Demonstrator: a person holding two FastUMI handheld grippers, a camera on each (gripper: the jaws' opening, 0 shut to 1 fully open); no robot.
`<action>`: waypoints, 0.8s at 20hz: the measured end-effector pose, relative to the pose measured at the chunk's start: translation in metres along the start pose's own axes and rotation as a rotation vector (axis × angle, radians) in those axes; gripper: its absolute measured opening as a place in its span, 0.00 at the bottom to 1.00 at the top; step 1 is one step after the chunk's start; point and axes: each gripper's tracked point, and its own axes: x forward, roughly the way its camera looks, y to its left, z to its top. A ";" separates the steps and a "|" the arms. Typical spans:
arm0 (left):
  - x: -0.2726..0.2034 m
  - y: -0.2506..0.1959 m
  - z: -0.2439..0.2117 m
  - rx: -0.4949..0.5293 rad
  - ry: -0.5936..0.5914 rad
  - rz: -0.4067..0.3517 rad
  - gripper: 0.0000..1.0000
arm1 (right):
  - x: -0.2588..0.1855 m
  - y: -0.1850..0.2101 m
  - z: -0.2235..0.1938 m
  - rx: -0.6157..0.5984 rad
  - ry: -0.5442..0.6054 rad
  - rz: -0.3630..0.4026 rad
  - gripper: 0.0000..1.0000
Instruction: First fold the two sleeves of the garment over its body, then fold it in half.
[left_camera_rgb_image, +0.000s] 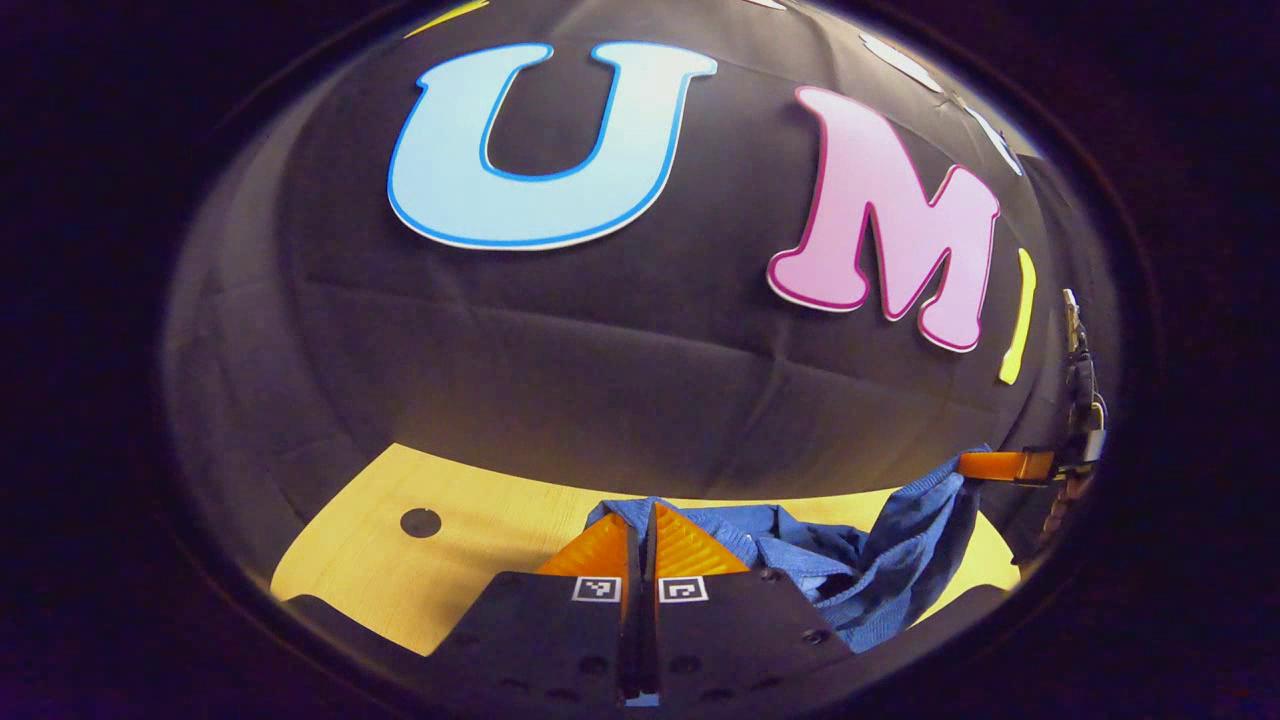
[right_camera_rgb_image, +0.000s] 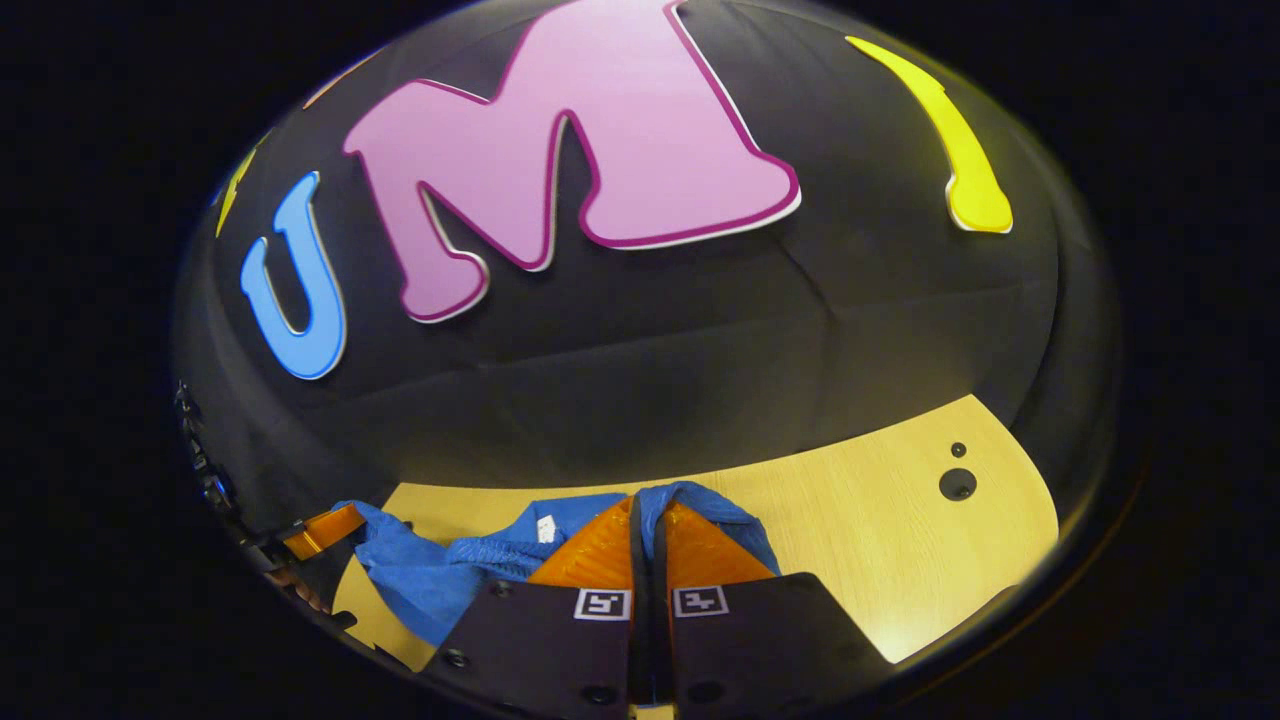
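Fingers (left_camera_rgb_image: 640, 520) (right_camera_rgb_image: 645, 505) pinched on lifted garment (left_camera_rgb_image: 850, 560) (right_camera_rgb_image: 450, 570)

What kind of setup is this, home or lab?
Likely a staged recording booth, not a home: black cloth wall behind a bare light wooden table, with a blue garment held up by both grippers, left and right.

The blue knitted garment (left_camera_rgb_image: 850, 570) is soft cloth with a fine ribbed, matt weave, bunched in loose folds on the pale yellow wooden tabletop (left_camera_rgb_image: 480, 540). That tabletop looks smooth, with a faint straight grain and a slight sheen. Behind the table, the black booth wall (left_camera_rgb_image: 600, 350) is matt fabric, creased along fold lines. In the right gripper view, the garment (right_camera_rgb_image: 440, 580) shows the same nubbly texture.
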 end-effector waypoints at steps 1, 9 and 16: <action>0.017 0.005 -0.006 0.000 -0.006 0.000 0.00 | 0.016 -0.008 -0.005 0.004 -0.003 -0.015 0.01; 0.079 0.033 -0.060 -0.006 0.013 0.058 0.85 | 0.085 -0.040 -0.074 -0.060 0.049 -0.113 0.43; 0.034 0.013 -0.027 0.104 -0.120 0.090 0.85 | 0.038 -0.018 -0.058 -0.287 -0.185 -0.149 0.98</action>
